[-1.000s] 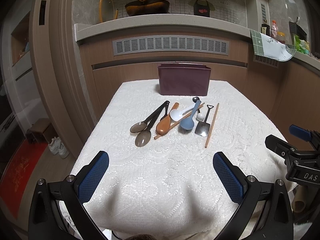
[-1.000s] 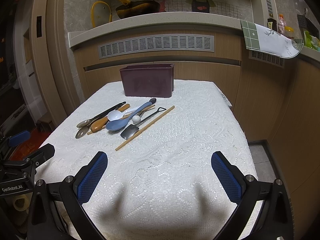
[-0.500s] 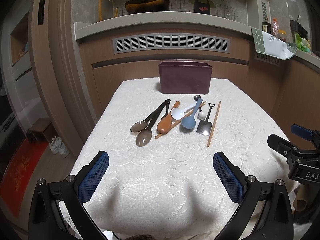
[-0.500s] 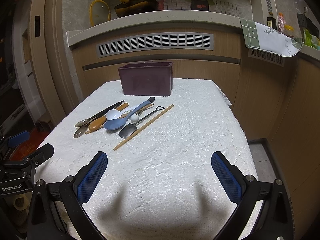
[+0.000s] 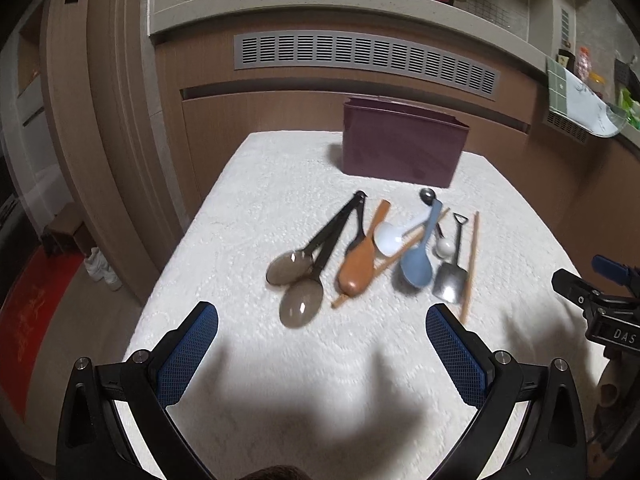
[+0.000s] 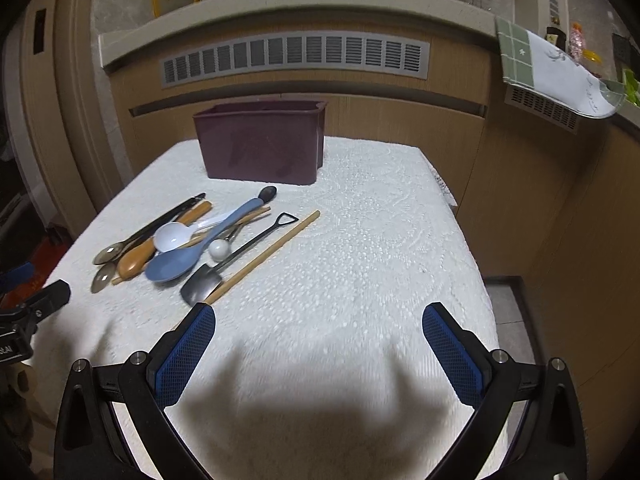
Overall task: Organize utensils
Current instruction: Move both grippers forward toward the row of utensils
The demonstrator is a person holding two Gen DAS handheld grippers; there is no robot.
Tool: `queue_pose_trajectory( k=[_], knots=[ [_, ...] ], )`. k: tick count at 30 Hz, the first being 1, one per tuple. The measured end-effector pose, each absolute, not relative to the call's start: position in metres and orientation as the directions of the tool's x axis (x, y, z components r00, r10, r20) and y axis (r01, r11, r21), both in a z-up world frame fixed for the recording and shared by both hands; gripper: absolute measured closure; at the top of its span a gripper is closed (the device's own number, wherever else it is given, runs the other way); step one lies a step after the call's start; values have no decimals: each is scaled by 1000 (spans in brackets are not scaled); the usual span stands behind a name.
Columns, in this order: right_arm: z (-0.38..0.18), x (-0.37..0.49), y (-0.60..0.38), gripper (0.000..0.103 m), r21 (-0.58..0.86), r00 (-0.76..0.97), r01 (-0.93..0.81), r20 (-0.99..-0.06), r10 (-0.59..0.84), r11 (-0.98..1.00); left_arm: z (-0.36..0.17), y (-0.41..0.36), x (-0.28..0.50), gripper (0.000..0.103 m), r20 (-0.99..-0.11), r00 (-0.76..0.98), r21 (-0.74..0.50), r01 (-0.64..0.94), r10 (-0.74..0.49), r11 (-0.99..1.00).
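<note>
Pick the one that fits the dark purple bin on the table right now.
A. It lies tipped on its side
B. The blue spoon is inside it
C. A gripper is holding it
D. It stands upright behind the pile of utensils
D: the dark purple bin stands upright at the far end of the table, with the blue spoon and the other utensils lying on the cloth in front of it.

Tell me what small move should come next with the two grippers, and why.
Probably ease the right gripper forward and to its left, toward the near end of the wooden chopstick. Both grippers are open and empty, every utensil lies loose on the white cloth, and the maroon bin behind them waits. That chopstick lies at the pile's outer edge, nearest the right gripper's left finger.
</note>
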State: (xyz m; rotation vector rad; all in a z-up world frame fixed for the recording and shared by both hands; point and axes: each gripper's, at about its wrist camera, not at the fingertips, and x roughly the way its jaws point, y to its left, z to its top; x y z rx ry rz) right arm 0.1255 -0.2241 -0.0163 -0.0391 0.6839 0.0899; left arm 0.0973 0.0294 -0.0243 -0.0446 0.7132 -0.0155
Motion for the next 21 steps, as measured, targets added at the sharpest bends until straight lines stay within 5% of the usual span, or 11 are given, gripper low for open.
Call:
queue_pose_trajectory(
  k=[5, 9, 10, 14, 21],
  knots=[
    [-15, 166, -209, 0, -95, 736, -111, -677, 18, 989, -22, 42, 130, 0, -649, 760, -71, -7, -41, 997],
    [-15, 195, -198, 0, 2, 683, -152, -722, 107, 988, -18, 56, 148, 0, -623, 782, -74, -21, -30, 997],
    [-16, 201, -193, 3, 29, 667, -166, -732, 134, 986, -18, 61, 150, 0, -616, 787, -76, -31, -22, 997],
    [-27, 226, -167, 46, 128, 592, -215, -772, 233, 968, -19, 82, 159, 0, -620, 785, -96, -66, -8, 993],
    [-45, 264, -138, 51, 191, 551, -152, -798, 244, 970, -33, 89, 159, 0, -649, 761, -48, -51, 7, 998]
  ],
)
